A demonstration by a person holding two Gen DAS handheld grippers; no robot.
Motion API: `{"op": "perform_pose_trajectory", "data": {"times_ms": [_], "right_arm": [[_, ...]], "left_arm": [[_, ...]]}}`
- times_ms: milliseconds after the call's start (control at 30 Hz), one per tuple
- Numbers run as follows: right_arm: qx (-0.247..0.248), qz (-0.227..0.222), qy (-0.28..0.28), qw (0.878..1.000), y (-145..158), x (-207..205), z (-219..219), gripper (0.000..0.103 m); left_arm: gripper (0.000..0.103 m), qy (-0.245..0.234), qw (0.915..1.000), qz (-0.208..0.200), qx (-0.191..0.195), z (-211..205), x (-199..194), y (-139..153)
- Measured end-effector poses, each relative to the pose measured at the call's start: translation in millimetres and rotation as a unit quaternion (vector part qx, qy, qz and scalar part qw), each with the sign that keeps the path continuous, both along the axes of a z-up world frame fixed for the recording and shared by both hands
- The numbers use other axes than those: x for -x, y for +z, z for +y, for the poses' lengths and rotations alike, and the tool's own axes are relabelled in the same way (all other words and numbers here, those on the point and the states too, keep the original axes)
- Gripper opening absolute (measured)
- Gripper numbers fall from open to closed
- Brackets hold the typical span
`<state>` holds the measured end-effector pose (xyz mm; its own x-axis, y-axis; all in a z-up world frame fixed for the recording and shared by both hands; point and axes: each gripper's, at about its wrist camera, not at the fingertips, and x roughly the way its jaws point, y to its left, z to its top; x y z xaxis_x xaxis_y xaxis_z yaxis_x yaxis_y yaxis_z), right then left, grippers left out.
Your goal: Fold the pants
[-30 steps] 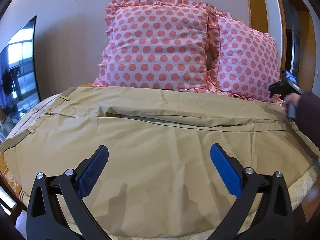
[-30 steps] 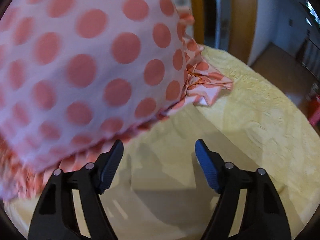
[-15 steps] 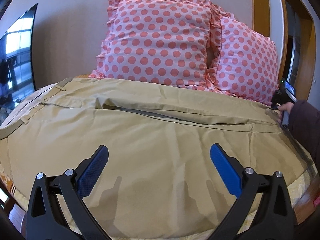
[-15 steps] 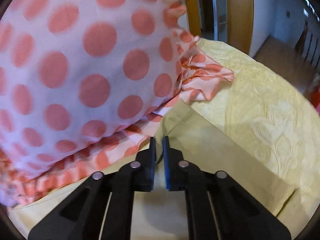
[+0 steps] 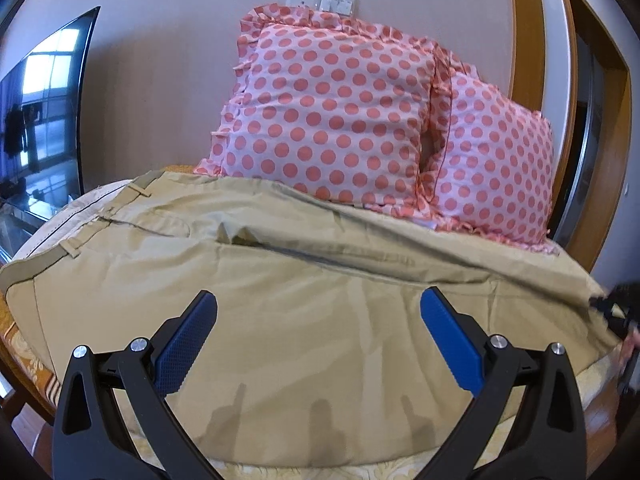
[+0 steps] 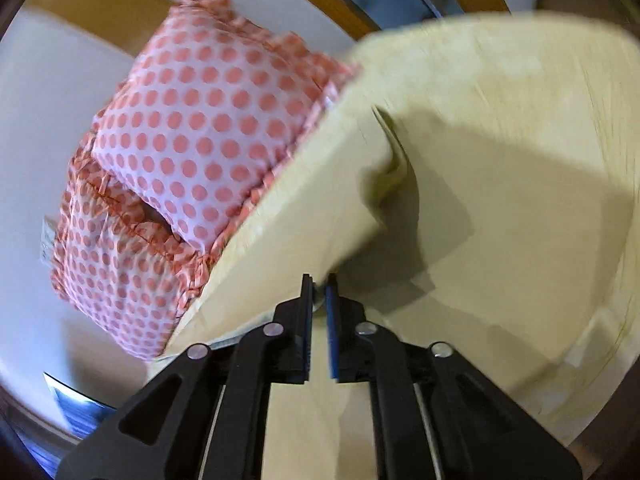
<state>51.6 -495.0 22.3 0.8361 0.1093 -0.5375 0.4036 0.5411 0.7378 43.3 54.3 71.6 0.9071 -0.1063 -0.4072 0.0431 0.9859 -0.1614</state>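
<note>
Fingers (image 5: 450, 342) of the left gripper (image 5: 318, 340) stood spread wide, blue pads facing each other across a broad gap with nothing between them. It hung level above the near part of the pants (image 5: 300, 312), pointed toward the wall, not touching the cloth. Its shadow fell on the fabric just below.

The right gripper (image 6: 319, 320) was tilted hard, so the room leaned in its view. Its two pads sat nearly together, pinching a corner of the pants (image 6: 312, 208), and the gripped leg end rose off the bed as a slanted sheet with a fold bunched along its raised far edge. In the left view that gripper (image 5: 612, 312) showed only as a dark shape at the right edge of the cloth.

One pair of tan pants lay spread across the bed, waistband and belt loops to the left, legs running right. Beyond them two pink polka-dot pillows (image 5: 332, 108) leaned against the wall, the second (image 5: 496, 160) partly behind the first. The yellow bedspread (image 6: 540, 240) showed under the lifted leg. One dark screen (image 5: 44, 120) stood at the left, and two wall plates (image 5: 322, 0) sat above the pillows.
</note>
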Motion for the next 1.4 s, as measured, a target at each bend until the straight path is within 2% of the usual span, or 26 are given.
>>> {"op": "perform_pose_trajectory", "data": {"times_ms": [133, 167, 300, 333, 367, 400, 467, 500, 567, 667, 767, 833, 900, 1000, 1033, 1067, 1100, 1133, 1167, 1200, 1267, 1300, 1400], "right_arm": [[-0.038, -0.004, -0.018, 0.999, -10.9, 2.3, -5.7, 0.036], [-0.039, 0.001, -0.024, 0.999, -13.0, 1.5, -6.2, 0.037], [-0.053, -0.004, -0.035, 0.998, -18.9, -1.9, -11.2, 0.028], [-0.055, -0.010, -0.033, 0.998, -20.9, -6.6, -14.1, 0.011], [-0.051, -0.013, -0.028, 0.998, -21.3, -11.0, -17.9, 0.002], [-0.052, -0.025, -0.026, 0.998, -20.0, -11.0, -20.8, 0.002], [-0.062, -0.086, -0.025, 0.994, -7.4, 0.1, -25.7, 0.001], [-0.047, -0.111, -0.028, 0.992, 4.8, 9.5, -27.4, 0.001], [-0.028, -0.135, -0.036, 0.990, 18.8, 21.3, -29.4, 0.001], [-0.025, -0.154, -0.037, 0.987, 29.8, 32.0, -34.1, 0.001], [-0.030, -0.162, -0.038, 0.986, 31.1, 34.5, -36.7, 0.001], [-0.034, -0.165, -0.036, 0.985, 29.3, 35.0, -39.2, 0.001], [-0.034, -0.165, -0.034, 0.985, 28.0, 34.3, -39.4, 0.001], [-0.033, -0.163, -0.033, 0.986, 25.9, 32.9, -39.4, 0.001], [-0.028, -0.160, -0.032, 0.986, 25.5, 31.9, -39.7, 0.001], [-0.025, -0.159, -0.031, 0.987, 25.0, 31.4, -39.9, 0.001], [-0.022, -0.157, -0.031, 0.987, 25.1, 30.5, -40.5, 0.001], [-0.020, -0.157, -0.030, 0.987, 26.1, 28.9, -41.9, 0.001], [-0.015, -0.158, -0.029, 0.987, 27.8, 28.6, -43.5, 0.001], [-0.011, -0.158, -0.029, 0.987, 29.1, 28.7, -44.1, 0.001], [0.007, -0.161, -0.034, 0.986, 34.2, 33.6, -46.7, 0.001], [0.011, -0.162, -0.036, 0.986, 35.2, 36.4, -47.7, 0.001], [0.025, -0.147, -0.050, 0.988, 29.9, 48.3, -54.1, 0.001]], "left_arm": [[0.102, 0.016, 0.9999, 0.005, 0.001, 9.2, -5.3, 7.1], [0.102, 0.017, 0.9998, 0.010, 0.005, 13.2, -7.7, 8.4], [0.102, 0.004, 0.9994, 0.021, 0.028, 24.4, -17.7, 10.2], [0.102, -0.005, 0.9989, 0.025, 0.041, 28.0, -23.0, 11.5], [0.102, -0.009, 0.9983, 0.030, 0.049, 31.0, -28.6, 13.5], [0.102, -0.010, 0.9980, 0.033, 0.054, 33.2, -32.2, 14.7], [0.102, -0.009, 0.9963, 0.045, 0.073, 43.0, -49.1, 22.2], [0.102, -0.008, 0.9957, 0.047, 0.079, 46.8, -55.2, 24.2], [0.102, -0.008, 0.9925, 0.061, 0.106, 58.5, -78.9, 30.6], [0.102, -0.005, 0.9878, 0.087, 0.129, 68.4, -119.9, 34.6], [0.102, 0.014, 0.9849, 0.122, 0.122, 71.4, -169.9, 30.7], [0.102, 0.032, 0.9776, 0.156, 0.138, 77.9, -202.4, 21.4], [0.097, 0.049, 0.9683, 0.184, 0.161, 84.3, -230.2, 12.1], [0.087, 0.092, 0.9590, 0.211, 0.166, 95.4, -268.5, -0.6], [0.075, 0.099, 0.9569, 0.217, 0.165, 98.2, -275.9, -3.6], [0.052, 0.109, 0.9517, 0.232, 0.170, 104.0, -285.9, -10.5], [0.039, 0.109, 0.9478, 0.239, 0.180, 109.0, -290.0, -15.7], [0.019, 0.105, 0.9440, 0.241, 0.199, 115.1, -290.4, -19.2], [0.010, 0.105, 0.9426, 0.231, 0.217, 122.6, -279.8, -17.7], [0.010, 0.103, 0.9451, 0.222, 0.216, 125.3, -271.9, -13.4], [0.009, 0.084, 0.9575, 0.191, 0.199, 129.2, -233.0, 7.3], [0.009, 0.079, 0.9605, 0.181, 0.196, 130.5, -214.3, 14.0], [0.009, 0.067, 0.9684, 0.149, 0.188, 139.4, -123.5, 26.5]]}}
